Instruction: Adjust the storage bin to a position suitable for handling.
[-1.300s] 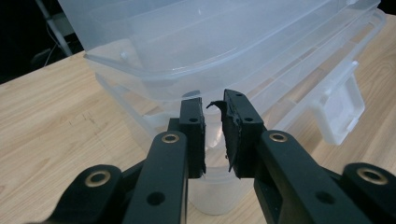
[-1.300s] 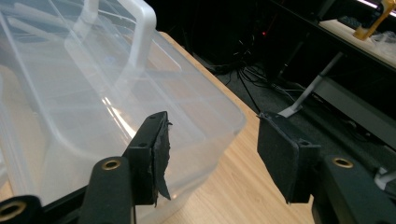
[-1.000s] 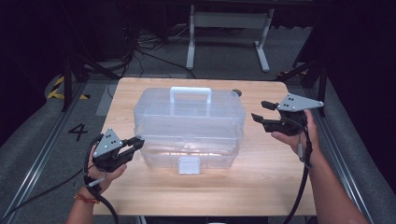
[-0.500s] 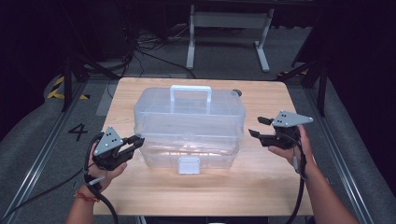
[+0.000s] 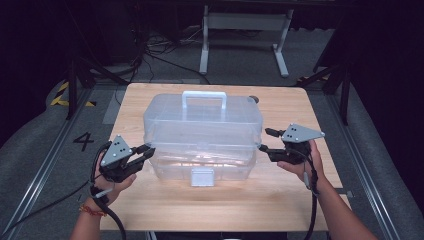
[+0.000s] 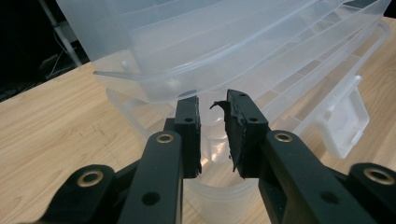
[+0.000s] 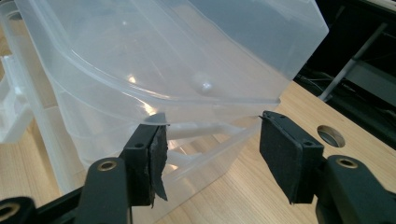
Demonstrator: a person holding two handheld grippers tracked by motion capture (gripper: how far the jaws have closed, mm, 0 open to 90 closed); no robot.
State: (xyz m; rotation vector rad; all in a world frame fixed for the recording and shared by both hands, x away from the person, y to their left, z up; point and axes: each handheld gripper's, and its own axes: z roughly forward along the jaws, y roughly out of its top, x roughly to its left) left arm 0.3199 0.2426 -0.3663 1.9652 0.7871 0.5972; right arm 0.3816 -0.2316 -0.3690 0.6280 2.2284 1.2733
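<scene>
A clear plastic box point(image 5: 202, 127) with a white handle point(image 5: 204, 97) and a front latch point(image 5: 202, 176) stands in the middle of the wooden table point(image 5: 280, 200). My left gripper point(image 5: 146, 151) sits at the box's lower left corner. In the left gripper view its jaws point(image 6: 212, 105) are nearly together just under the lid's rim, having eased apart a little, and the pads press on nothing. My right gripper point(image 5: 264, 140) is at the box's right end. Its open jaws point(image 7: 212, 123) straddle the rim of the box's corner without touching it.
A round hole point(image 7: 330, 135) is cut in the tabletop behind the box's right end. Beyond the table stand a metal frame point(image 5: 245, 22) and loose cables on the floor. Bare wood lies in front of the box and to its right.
My right gripper has come down and in toward the box's right end. The left gripper and the box have stayed where they were.
</scene>
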